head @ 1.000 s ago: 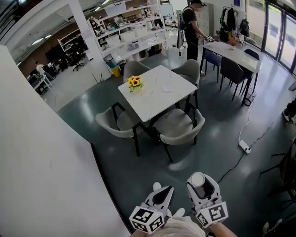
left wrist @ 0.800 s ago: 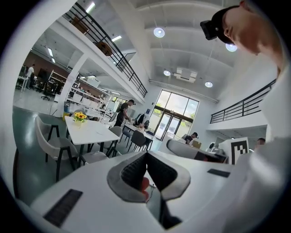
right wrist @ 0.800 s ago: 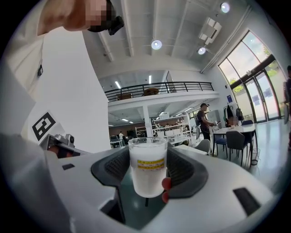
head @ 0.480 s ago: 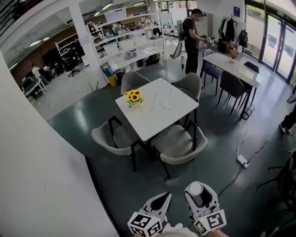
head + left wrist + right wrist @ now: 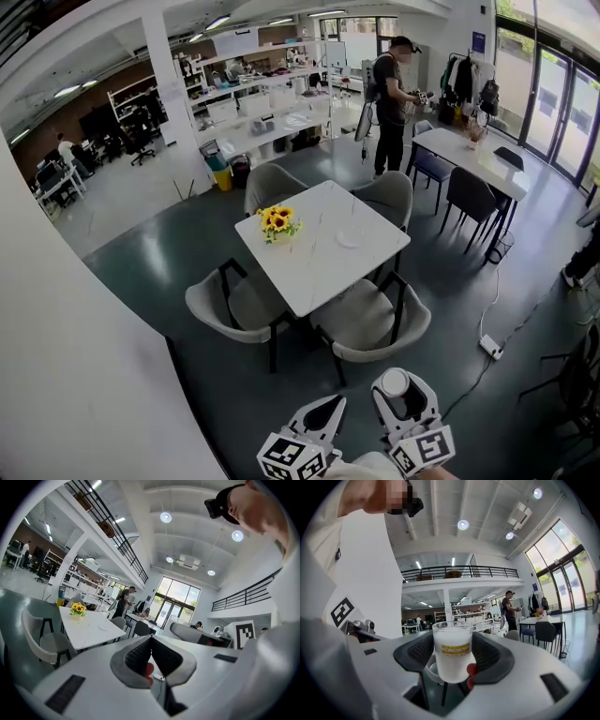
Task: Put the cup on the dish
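A frosted white cup [image 5: 452,651] with a yellow label stands upright between the jaws of my right gripper [image 5: 452,645], which is shut on it. In the head view the cup [image 5: 396,382] and right gripper [image 5: 401,394] sit at the bottom edge, held over the dark floor. A pale dish [image 5: 350,238] lies on the white table [image 5: 309,272] well ahead, beside a pot of sunflowers [image 5: 278,221]. My left gripper [image 5: 323,412] is next to the right one, its jaws shut with nothing between them [image 5: 151,641]. The table [image 5: 89,625] lies far beyond it.
Four grey chairs ring the table; the nearest [image 5: 370,328] stands between me and it. A white wall [image 5: 75,356] runs along my left. A person [image 5: 394,89] stands by a second table [image 5: 469,141] at the back right. A power strip [image 5: 489,347] and cable lie on the floor.
The view has shifted a little toward the table, and the grippers sit lower in the frame. The cup stays held in the right gripper; the left stays shut.
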